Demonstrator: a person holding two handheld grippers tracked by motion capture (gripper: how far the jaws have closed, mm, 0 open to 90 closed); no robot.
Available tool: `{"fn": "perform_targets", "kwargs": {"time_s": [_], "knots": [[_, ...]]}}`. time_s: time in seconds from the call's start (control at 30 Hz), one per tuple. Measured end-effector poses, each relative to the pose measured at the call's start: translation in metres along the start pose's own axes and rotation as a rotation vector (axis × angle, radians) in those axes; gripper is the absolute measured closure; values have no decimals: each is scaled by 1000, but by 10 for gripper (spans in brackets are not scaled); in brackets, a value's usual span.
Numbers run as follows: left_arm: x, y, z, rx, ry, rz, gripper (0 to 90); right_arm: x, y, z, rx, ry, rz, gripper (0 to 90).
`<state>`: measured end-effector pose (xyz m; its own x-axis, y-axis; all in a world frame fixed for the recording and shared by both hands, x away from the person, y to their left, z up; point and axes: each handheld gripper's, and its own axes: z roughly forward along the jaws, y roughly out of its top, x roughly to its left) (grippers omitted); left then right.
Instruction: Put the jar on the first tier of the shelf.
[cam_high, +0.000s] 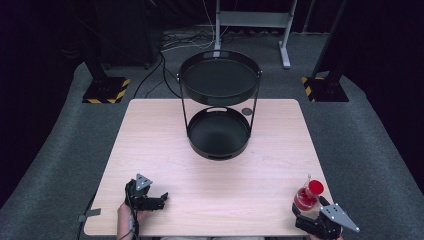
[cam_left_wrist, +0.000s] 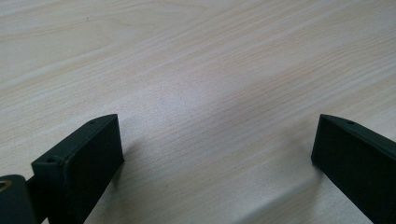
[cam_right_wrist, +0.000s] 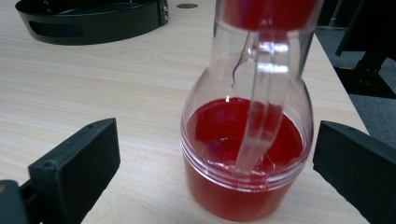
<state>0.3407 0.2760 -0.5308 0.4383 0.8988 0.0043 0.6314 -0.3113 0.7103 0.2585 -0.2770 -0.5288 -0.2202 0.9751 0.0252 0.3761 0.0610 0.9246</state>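
A clear carafe (cam_high: 306, 196) with a red lid and red liquid stands upright near the table's front right corner. My right gripper (cam_high: 314, 214) sits just behind it, open. In the right gripper view the carafe (cam_right_wrist: 247, 158) stands between and just beyond the wide jaws, its clear handle facing the camera; neither pad touches it. My left gripper (cam_high: 159, 199) rests at the front left of the table, open, with bare wood (cam_left_wrist: 205, 93) between its jaws. A black two-tier round tray stand (cam_high: 219, 107) rises at the table's far middle.
The stand's lower tray (cam_right_wrist: 93, 21) lies far left in the right gripper view. A small dark round disc (cam_high: 247, 111) sits on the table beside the stand. The table's right edge (cam_high: 320, 165) runs close to the carafe. Floor stands and cables lie beyond the table.
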Motion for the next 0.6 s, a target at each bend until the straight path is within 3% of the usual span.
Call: {"fn": "perform_targets", "kwargs": {"time_s": [0.6], "knots": [[0, 0, 0, 0, -1, -1, 18, -5, 25, 3, -12, 0, -44, 0]]}}
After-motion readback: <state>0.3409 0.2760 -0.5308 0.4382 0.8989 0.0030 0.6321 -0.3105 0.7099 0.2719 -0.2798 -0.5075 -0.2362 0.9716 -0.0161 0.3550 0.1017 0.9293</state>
